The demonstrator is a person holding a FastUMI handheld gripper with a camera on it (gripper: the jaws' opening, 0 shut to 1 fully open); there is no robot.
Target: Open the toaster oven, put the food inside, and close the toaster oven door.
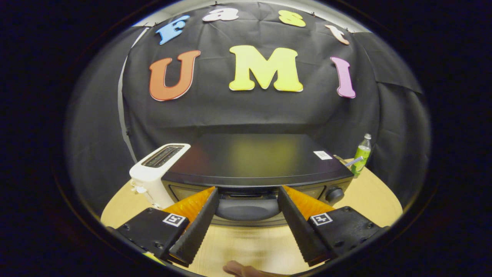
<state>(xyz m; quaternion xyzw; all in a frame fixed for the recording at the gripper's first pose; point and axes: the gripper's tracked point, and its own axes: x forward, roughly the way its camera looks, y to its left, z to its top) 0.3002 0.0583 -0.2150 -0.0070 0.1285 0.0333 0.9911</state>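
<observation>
Now | gripper [248, 192] spread wide, holding nothing | toaster oven [253, 165] just ahead, its front between the fingers

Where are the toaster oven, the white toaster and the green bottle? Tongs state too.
toaster oven [253, 157]: gripper view, on its dark top panel.
white toaster [152, 179]: gripper view, on its side wall.
green bottle [361, 157]: gripper view, on its body.
tongs [248, 194]: gripper view, midway between the tips; open.

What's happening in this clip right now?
A person's hand-held gripper is open, its fingers spread just in front of the black toaster oven on the wooden table. The door looks shut and nothing is held. A white toaster stands beside the oven on one side, a green bottle on the other.
</observation>
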